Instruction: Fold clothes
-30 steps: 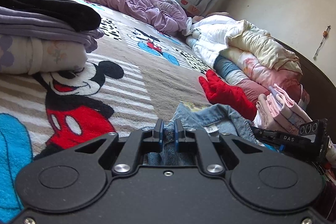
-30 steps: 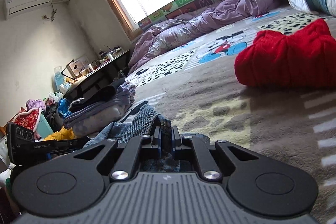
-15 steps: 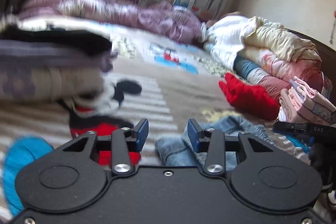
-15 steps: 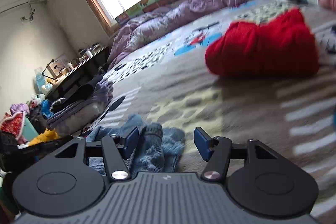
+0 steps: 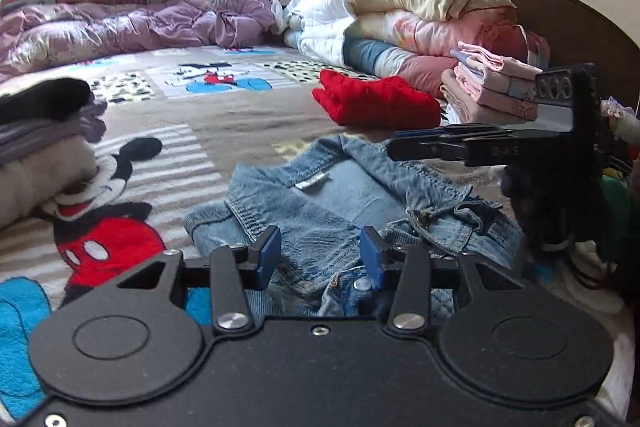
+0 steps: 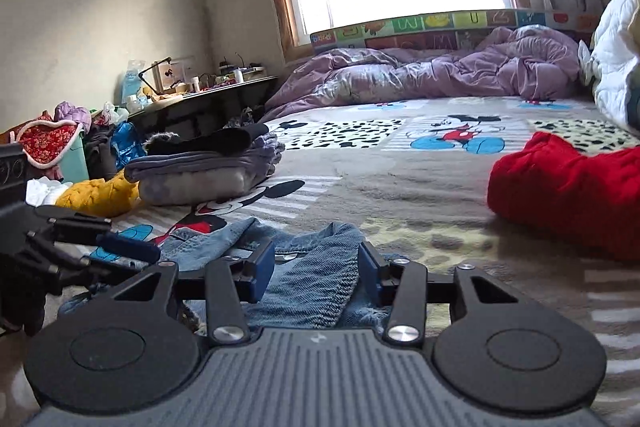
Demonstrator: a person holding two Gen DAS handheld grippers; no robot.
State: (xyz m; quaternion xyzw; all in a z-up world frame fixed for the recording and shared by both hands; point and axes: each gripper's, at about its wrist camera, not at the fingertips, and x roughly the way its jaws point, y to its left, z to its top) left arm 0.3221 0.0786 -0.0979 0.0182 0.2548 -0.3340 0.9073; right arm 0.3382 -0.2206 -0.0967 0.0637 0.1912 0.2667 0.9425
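Left claw: the left gripper [image 5: 319, 254] has its blue pads apart and opening; it holds nothing, and the denim lies just under the gap.
Right claw: the right gripper [image 6: 317, 269] has its pads apart too, closing a little, holding nothing.
Jacket: the small blue denim jacket [image 5: 340, 203] lies crumpled on the brown cartoon-mouse blanket [image 5: 224, 123], not folded yet.
Done: 1 stack of grey and black folded clothes [image 6: 208, 163] and 1 stack of pink folded clothes [image 5: 492, 87].
Left: the jacket and the red knitted sweater [image 5: 376, 101].
Container: a pale green bin [image 6: 78, 155] beside the bed holds loose clothes.
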